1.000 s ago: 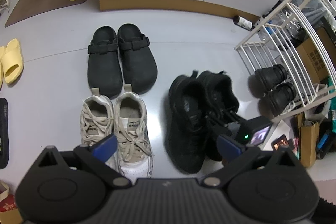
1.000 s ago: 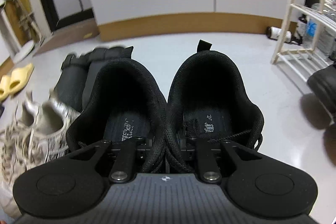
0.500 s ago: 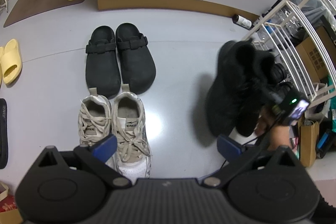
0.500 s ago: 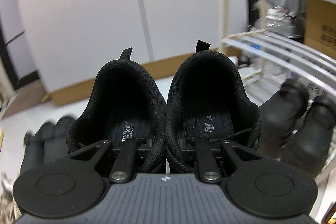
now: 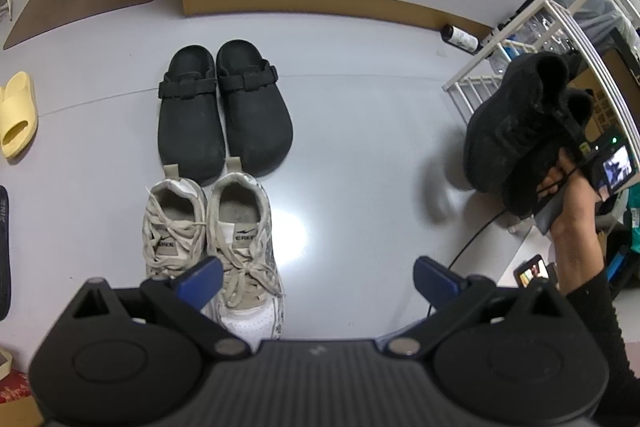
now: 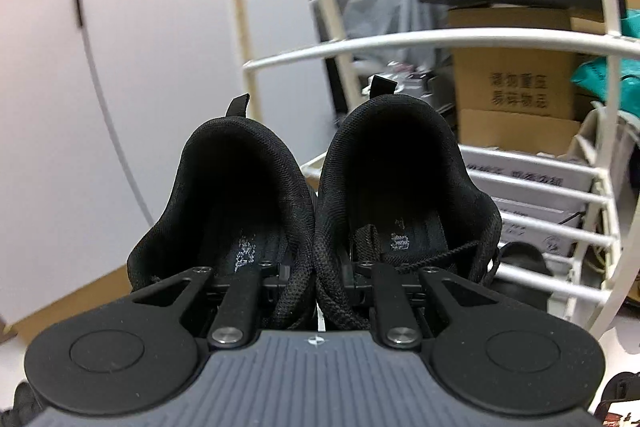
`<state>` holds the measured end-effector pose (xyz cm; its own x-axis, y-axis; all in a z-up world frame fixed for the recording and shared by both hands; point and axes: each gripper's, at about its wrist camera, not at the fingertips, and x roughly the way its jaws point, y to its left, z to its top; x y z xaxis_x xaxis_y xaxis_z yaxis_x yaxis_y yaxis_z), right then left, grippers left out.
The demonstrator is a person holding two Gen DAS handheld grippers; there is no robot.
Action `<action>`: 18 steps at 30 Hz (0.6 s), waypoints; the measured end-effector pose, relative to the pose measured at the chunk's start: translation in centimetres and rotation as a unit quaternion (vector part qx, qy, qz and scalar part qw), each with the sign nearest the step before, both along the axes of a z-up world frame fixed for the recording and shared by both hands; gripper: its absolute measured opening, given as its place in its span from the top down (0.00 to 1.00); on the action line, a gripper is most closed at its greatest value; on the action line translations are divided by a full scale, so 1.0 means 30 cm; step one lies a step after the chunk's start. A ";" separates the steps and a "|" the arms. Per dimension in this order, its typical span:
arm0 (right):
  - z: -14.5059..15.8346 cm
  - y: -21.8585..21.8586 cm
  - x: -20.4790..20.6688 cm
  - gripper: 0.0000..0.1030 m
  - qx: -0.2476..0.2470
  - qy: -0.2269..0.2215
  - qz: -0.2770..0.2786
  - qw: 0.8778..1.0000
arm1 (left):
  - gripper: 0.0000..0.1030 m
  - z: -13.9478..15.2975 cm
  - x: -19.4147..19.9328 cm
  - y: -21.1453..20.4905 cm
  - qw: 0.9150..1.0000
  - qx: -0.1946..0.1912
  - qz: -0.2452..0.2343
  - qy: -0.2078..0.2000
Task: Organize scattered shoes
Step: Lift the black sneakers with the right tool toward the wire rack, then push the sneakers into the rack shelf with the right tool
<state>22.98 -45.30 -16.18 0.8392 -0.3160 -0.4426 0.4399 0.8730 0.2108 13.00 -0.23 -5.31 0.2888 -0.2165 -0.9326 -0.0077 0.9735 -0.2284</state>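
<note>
My right gripper (image 6: 316,267) is shut on a pair of black sneakers (image 6: 312,195), pinching their two inner collars together. In the left wrist view the same black sneakers (image 5: 520,123) hang in the air at the far right, in front of the white shoe rack (image 5: 560,27), held by a hand (image 5: 568,187). The white shoe rack (image 6: 460,43) fills the right wrist view just behind the heels. My left gripper (image 5: 316,279) stands open above the floor, with nothing between its blue fingertips. Below it lie a pair of beige sneakers (image 5: 212,223) and a pair of black clogs (image 5: 224,107).
A yellow slide (image 5: 16,115) lies at the far left, with a dark insole (image 5: 3,247) below it. A bottle (image 5: 460,37) lies by the wall near the rack. A black shoe (image 6: 520,259) sits on the rack's low shelf. Cardboard boxes (image 6: 516,99) stand behind it.
The black sneakers have been lifted off the floor and carried right and up to the shoe rack. The right gripper has tilted up. My left gripper has stayed still.
</note>
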 end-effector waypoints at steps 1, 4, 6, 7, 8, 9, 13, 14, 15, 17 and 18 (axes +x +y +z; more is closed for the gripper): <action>0.003 -0.009 0.001 0.82 -0.002 -0.001 -0.007 1.000 | 0.01 -0.001 0.001 -0.003 1.000 -0.001 -0.002 0.000; 0.009 -0.034 0.003 0.82 -0.006 -0.004 -0.027 1.000 | 0.01 -0.001 0.001 -0.007 1.000 -0.003 -0.003 0.000; 0.009 -0.055 0.011 0.82 -0.008 -0.001 -0.037 0.999 | 0.01 0.000 0.002 -0.006 1.000 -0.004 0.000 -0.001; 0.008 -0.061 0.017 0.82 -0.012 0.001 -0.041 0.999 | 0.01 -0.001 0.003 -0.007 1.000 -0.004 -0.001 -0.001; 0.008 -0.064 0.019 0.82 -0.015 0.002 -0.043 0.999 | 0.01 -0.002 0.003 -0.007 1.000 -0.004 -0.001 -0.001; 0.010 -0.069 0.019 0.82 -0.016 0.003 -0.045 0.999 | 0.01 -0.003 0.003 -0.007 1.000 -0.004 -0.001 0.000; 0.013 -0.074 0.053 0.82 -0.017 0.007 -0.051 0.999 | 0.01 -0.004 0.002 -0.005 1.000 -0.004 0.000 0.001; 0.012 -0.076 0.068 0.82 -0.018 0.009 -0.053 0.998 | 0.01 -0.003 0.001 -0.004 1.000 -0.005 0.000 0.000; 0.010 -0.077 0.079 0.82 -0.016 0.010 -0.056 0.998 | 0.01 -0.004 0.001 -0.003 1.000 -0.005 0.000 0.001; 0.003 -0.077 0.092 0.82 -0.008 0.011 -0.061 0.998 | 0.01 -0.005 0.000 -0.001 1.000 -0.006 0.001 0.002; 0.002 -0.075 0.095 0.82 -0.006 0.011 -0.063 0.998 | 0.01 -0.005 0.000 0.000 1.000 -0.006 0.001 0.002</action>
<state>25.84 -47.55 -16.14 0.7824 -0.4242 -0.4559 0.5512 0.8125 0.1898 13.01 -0.22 -5.45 0.2849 -0.2268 -0.9313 -0.0104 0.9708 -0.2396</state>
